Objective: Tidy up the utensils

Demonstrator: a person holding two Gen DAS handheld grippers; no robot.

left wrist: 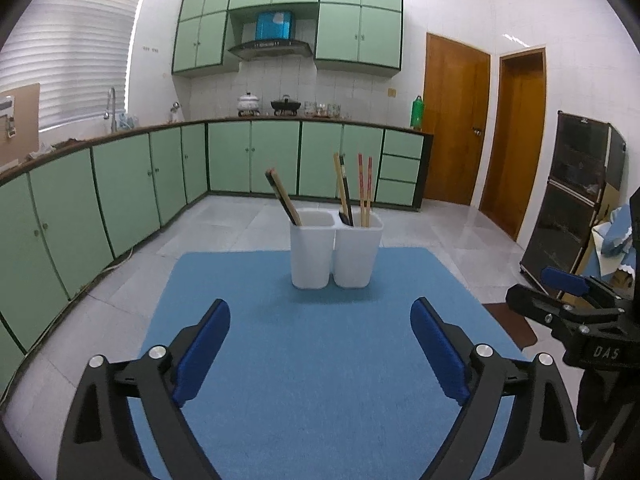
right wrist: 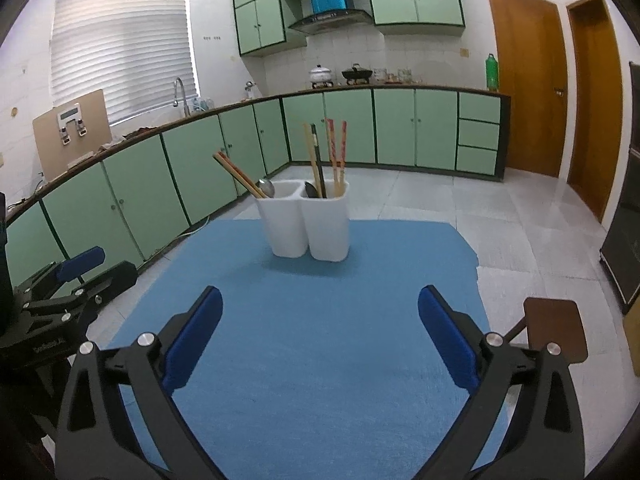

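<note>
The left gripper (left wrist: 320, 344) and right gripper (right wrist: 320, 332) are held with jaws wide apart, nothing between them. Chopsticks (left wrist: 365, 190) and spoons (right wrist: 267, 188) are stood in the white two-compartment holder (left wrist: 335, 254), set far on the blue mat (left wrist: 320, 360).

A home kitchen: green cabinets (left wrist: 256, 156) under a long counter, a range hood (left wrist: 271, 47) over pots on the stove (left wrist: 286, 105), a faucet (left wrist: 111, 104) by the shuttered window (left wrist: 72, 68).
</note>
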